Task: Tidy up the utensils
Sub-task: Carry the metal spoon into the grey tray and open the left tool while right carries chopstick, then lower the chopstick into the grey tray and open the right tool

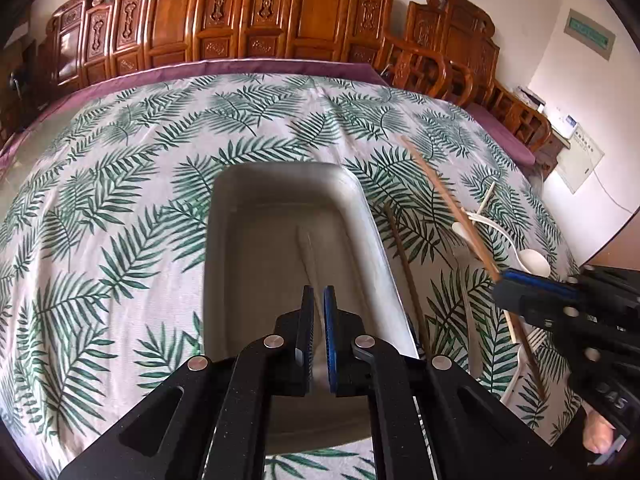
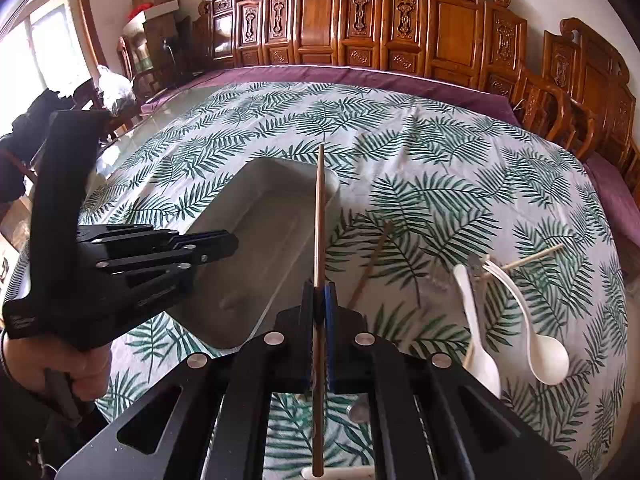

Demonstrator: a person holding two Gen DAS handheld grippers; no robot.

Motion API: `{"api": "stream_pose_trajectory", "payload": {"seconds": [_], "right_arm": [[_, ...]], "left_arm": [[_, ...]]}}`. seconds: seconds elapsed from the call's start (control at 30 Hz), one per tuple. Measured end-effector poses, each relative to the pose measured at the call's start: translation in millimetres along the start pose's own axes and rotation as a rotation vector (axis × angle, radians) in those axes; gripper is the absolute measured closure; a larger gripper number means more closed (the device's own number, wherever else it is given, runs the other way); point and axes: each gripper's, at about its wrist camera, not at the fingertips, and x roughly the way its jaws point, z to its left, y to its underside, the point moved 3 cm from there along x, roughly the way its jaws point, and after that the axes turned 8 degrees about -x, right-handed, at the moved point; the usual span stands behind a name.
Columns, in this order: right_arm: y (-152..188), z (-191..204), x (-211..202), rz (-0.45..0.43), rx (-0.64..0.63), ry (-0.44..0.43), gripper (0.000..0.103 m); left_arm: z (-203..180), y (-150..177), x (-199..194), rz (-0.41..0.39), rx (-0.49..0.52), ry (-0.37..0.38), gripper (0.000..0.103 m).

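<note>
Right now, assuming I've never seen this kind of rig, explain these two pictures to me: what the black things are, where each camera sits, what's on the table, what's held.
A person holds two black hand-held tools, each with a fisheye camera looking along its fingers. One picture comes from the left tool, shut and empty above a metal tray. The other comes from the right tool, shut on a brown chopstick. On the leaf-print tablecloth, beside the tray, lie white plastic spoons, a darker chopstick and a pale stick. A hand grips the left tool's handle.
</note>
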Motion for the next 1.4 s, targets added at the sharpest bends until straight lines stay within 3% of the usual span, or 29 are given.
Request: {"api": "stream_pose_trajectory", "payload": {"seconds": [0.2, 0.57, 0.63, 1.03, 1.2, 1.4], "right_arm": [[-19.7, 14.9, 12.1, -0.014, 0.009, -0.029, 0.097], [-47.0, 29.8, 44.2, -0.004, 0.072, -0.06, 0.097], [-48.7, 29.8, 51.6, 0.008, 0.087, -0.066, 0.097], [-46.8, 29.1, 69.3, 0.027, 0.143, -0.094, 0.094], [-37.2, 16.0, 38.0, -0.014, 0.127, -0.076, 0.094], [6.0, -13.6, -13.0, -0.031, 0.088, 0.012, 0.094]], "left_arm": [[14.1, -1.5, -31.9, -0.044, 0.025, -0.019, 0.097], [35.3, -0.1, -85.7, -0.148, 0.051, -0.062, 0.059], [40.9, 0.9, -90.1, -0.159, 0.039, -0.06, 0.056], [54.2, -4.1, -98.6, -0.18, 0.027, -0.07, 0.055], [44.7, 0.2, -97.7, -0.181, 0.048, -0.064, 0.055], [23.6, 9.4, -99.4, -0.176, 0.086, -0.033, 0.055]]}}
